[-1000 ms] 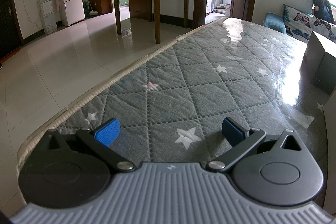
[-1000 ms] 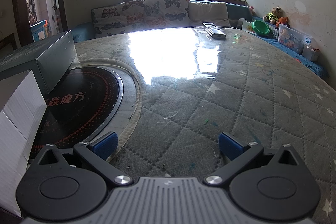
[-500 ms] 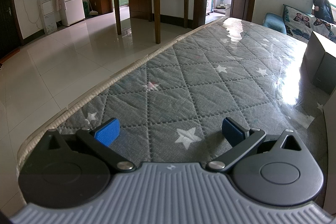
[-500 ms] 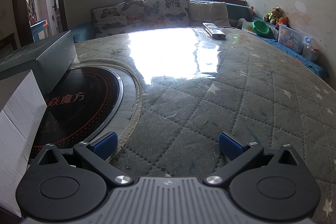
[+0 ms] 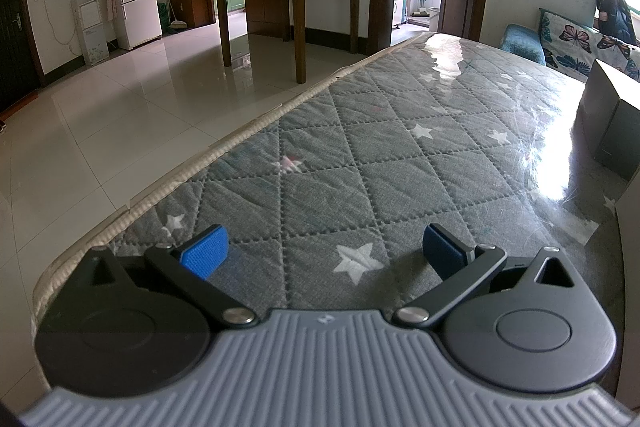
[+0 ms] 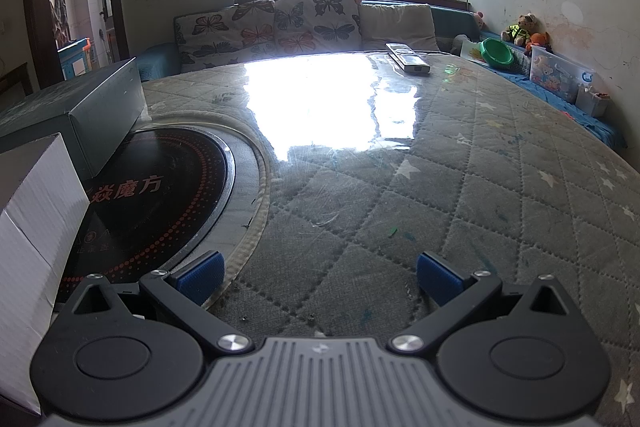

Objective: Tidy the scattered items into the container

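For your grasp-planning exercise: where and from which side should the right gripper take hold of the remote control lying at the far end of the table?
Judging from the right wrist view, grip the remote control across its narrow width near mid-length, coming from above. It lies flat, so its long side edges probably suit the open right gripper best.

right gripper (image 6: 318, 277), bottom centre, jaws wide apart, empty; quilted table cover (image 6: 460, 187); black round cooktop (image 6: 160, 195) at left; white box (image 6: 32, 227) lower left; remote (image 6: 408, 61) upper centre.
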